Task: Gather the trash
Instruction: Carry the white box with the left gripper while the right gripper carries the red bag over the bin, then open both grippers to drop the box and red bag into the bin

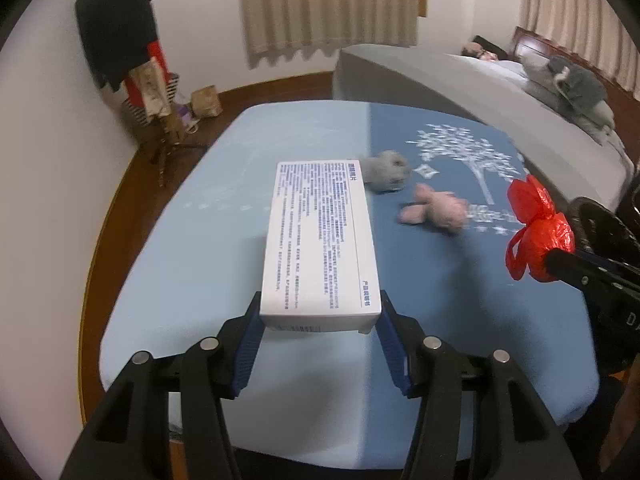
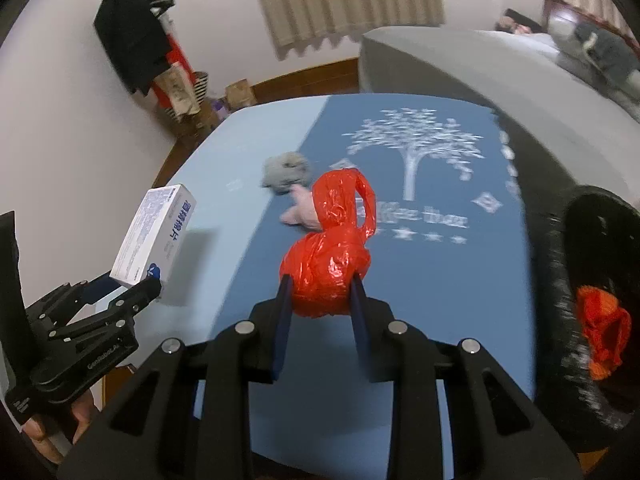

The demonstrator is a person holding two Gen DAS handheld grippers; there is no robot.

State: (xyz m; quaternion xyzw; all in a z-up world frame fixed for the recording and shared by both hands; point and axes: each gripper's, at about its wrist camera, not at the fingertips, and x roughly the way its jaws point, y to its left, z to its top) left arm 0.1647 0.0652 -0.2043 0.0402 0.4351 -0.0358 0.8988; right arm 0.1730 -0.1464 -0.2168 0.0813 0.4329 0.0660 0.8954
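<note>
Left gripper [image 1: 320, 320] clamped on near end of white box [image 1: 320, 236], held above blue table [image 1: 168, 272]. Box looks light, stiff; end grip adequate. Right gripper [image 2: 320, 292] pinching knotted red bag [image 2: 328, 264]: soft, crinkly, likely slippery; grip at bulge. Both grippers angled downward. Black bin [image 2: 560, 300] at right, red scrap inside.

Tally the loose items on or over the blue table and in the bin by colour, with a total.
Red: 2, the red bag in the right gripper and a red bag in the black bin
White: 1, the white box in the left gripper
Grey: 1, the grey plush toy
Pink: 1, the pink plush toy
Total: 5
</note>
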